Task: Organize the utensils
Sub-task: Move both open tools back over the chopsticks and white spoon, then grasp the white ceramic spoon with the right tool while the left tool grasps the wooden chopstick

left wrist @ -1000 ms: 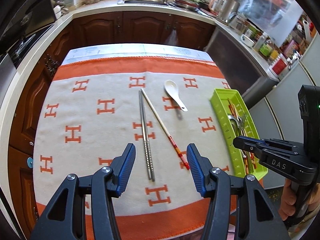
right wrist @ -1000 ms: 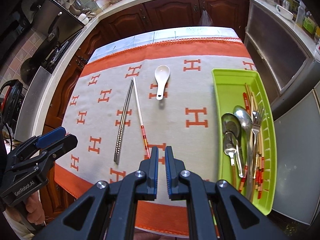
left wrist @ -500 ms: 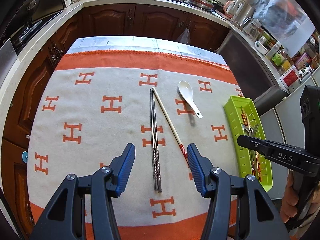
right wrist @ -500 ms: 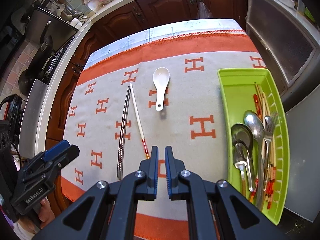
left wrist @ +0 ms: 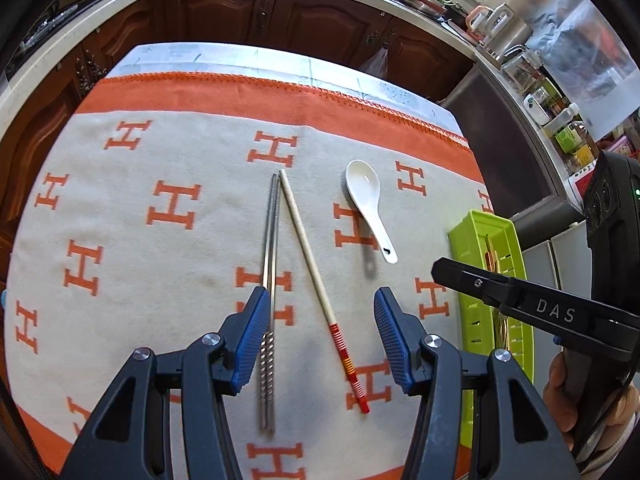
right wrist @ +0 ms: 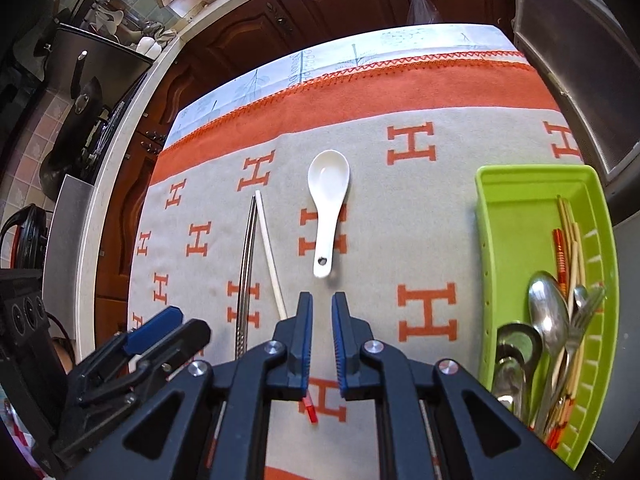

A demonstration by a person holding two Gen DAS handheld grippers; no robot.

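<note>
Fingers of left gripper [left wrist: 318, 324] spread wide over steel chopsticks [left wrist: 269, 288]; right gripper [right wrist: 319, 334] fingers nearly closed, empty.

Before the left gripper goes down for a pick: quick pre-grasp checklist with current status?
1. Left gripper open: ok, fingers wide apart.
2. Both fingers clear of the utensils: not ok, the left finger overlaps the steel chopsticks.
3. Single target between the fingers: not ok, the steel pair and the wooden chopstick both lie in the gap.
4. Right gripper out of the way: cannot tell; it is nearly shut, holds nothing, and hangs over the wooden chopstick's red end.
5. Tray has room: ok, its far end is bare.
6. Spoon clear of the pick: ok, it lies apart, farther off.
</note>
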